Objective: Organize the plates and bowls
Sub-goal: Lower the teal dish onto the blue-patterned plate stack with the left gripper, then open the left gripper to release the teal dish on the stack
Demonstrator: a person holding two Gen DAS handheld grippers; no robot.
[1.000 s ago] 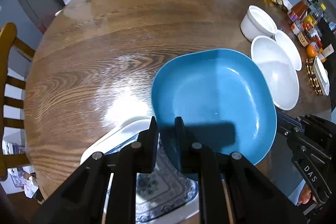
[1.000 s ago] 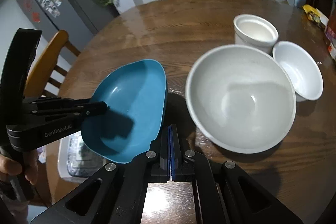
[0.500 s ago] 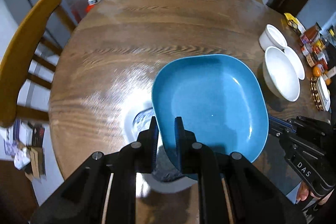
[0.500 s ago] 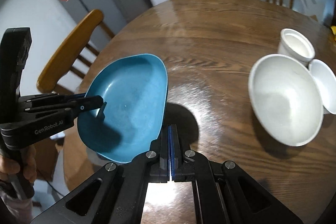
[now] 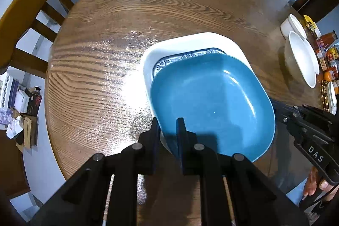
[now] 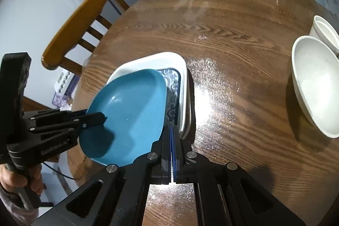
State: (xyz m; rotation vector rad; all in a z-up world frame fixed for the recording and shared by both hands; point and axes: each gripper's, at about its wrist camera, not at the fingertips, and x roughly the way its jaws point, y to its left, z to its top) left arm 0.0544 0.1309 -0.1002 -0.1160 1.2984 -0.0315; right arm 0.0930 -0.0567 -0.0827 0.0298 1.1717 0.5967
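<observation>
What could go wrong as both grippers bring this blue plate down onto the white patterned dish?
1. The blue square plate is pinched only at its rim by the left gripper and right gripper; uneven release could drop one side.
2. It hangs tilted and offset over the white dish with blue pattern, so it may land crooked or chip its rim.

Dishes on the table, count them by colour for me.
Blue: 1, the blue plate
White: 4, the patterned tray, big bowl, cup and small bowl
Total: 5
</observation>
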